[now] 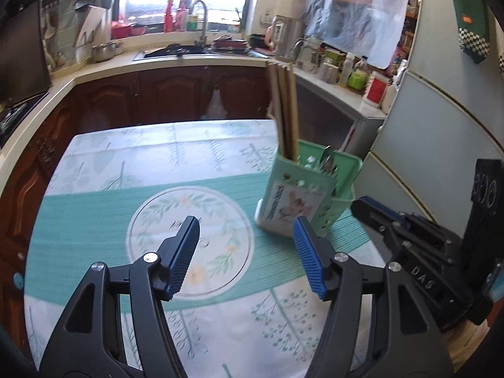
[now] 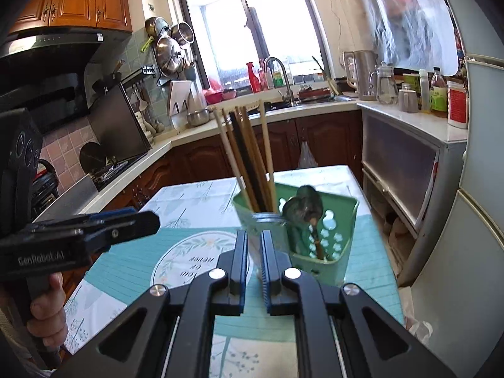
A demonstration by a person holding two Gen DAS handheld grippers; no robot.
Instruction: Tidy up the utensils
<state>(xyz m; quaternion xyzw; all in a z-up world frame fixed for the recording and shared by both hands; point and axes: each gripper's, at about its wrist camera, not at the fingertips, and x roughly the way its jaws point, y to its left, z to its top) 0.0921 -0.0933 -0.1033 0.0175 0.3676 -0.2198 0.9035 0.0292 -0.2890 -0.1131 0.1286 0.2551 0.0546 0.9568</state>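
The green utensil holder stands upright on the desk, toward its far right corner, just beside the refrigerator. Its left compartment carries the chopsticks, long axes near vertical with a slight lean; the right compartment carries the spoons, bowls up. No loose utensil is visible on the desk cloth in either view, so the sorting appears largely complete, though the near edge of the desk is hidden behind the gripper bodies. The left gripper has its jaws apart with nothing between them; it points across the middle of the desk, and the holder lies ahead and to its right. The right gripper has its jaws almost together and, as far as can be judged, nothing clamped; the holder sits straight ahead, just beyond its fingertips, making the right hand the nearer. Any further placement would call for a downward entry along the holder's vertical axis.
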